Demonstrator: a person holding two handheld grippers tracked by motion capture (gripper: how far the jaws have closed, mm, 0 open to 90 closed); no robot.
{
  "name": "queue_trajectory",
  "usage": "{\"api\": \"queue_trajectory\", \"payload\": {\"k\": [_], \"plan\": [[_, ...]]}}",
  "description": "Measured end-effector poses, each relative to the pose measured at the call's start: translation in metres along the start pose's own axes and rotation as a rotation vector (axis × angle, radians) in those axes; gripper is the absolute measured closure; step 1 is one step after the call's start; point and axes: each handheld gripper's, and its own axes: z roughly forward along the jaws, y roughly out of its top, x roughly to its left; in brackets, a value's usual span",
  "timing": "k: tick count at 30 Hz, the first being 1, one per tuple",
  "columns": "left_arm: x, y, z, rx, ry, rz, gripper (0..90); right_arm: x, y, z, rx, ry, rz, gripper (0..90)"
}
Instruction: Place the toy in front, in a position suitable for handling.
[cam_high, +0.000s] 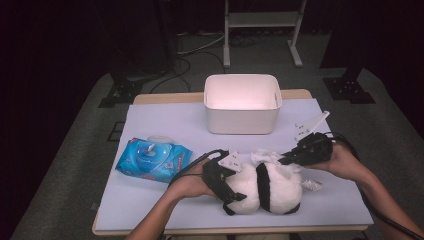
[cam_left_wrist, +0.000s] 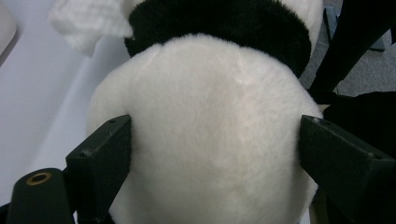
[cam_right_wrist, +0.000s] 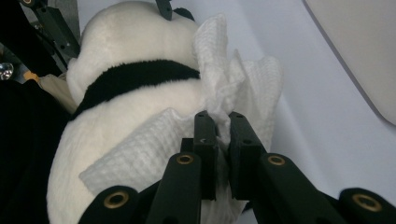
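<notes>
A black-and-white panda plush (cam_high: 267, 192) lies near the table's front edge. My left gripper (cam_high: 231, 187) clamps its white rounded end, and in the left gripper view the jaws press into the fur of the plush (cam_left_wrist: 215, 107) on both sides. My right gripper (cam_high: 284, 160) comes in from the right, shut on a white textured wipe (cam_high: 266, 157). In the right gripper view the wipe (cam_right_wrist: 243, 79) is pinched between the jaws of that gripper (cam_right_wrist: 219, 126) and drapes over the plush (cam_right_wrist: 135, 102) by its black band.
A white open bin (cam_high: 242, 102) stands at the back middle of the lilac table cover (cam_high: 165, 120). A blue pack of wet wipes (cam_high: 152, 159) lies to the left of my left hand. A small shiny scrap (cam_high: 313, 185) lies right of the plush.
</notes>
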Motion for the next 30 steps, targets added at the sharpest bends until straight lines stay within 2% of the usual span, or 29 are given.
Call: {"api": "queue_trajectory", "payload": {"k": [8,13,18,20,24,30], "plan": [[-0.001,-0.001,0.0,-0.004,-0.004,-0.007,12.4,0.003,-0.024,-0.016,-0.04,-0.023,0.045,82.7],[0.0,-0.001,0.0,-0.007,-0.004,-0.012,12.4,0.005,-0.038,-0.021,-0.044,-0.037,0.059,82.6],[0.0,0.0,0.001,-0.016,0.0,-0.032,12.3,0.008,-0.05,-0.023,-0.056,-0.034,0.073,82.6],[0.001,0.001,0.001,-0.015,0.004,-0.046,12.3,0.01,-0.052,-0.024,-0.067,-0.015,0.073,82.6],[0.001,0.003,0.002,-0.009,0.01,-0.049,12.3,0.018,-0.048,-0.027,-0.063,-0.007,0.052,82.6],[0.001,0.003,0.003,-0.006,0.008,-0.05,12.2,0.031,-0.03,-0.023,-0.038,-0.005,-0.025,82.5]]}}
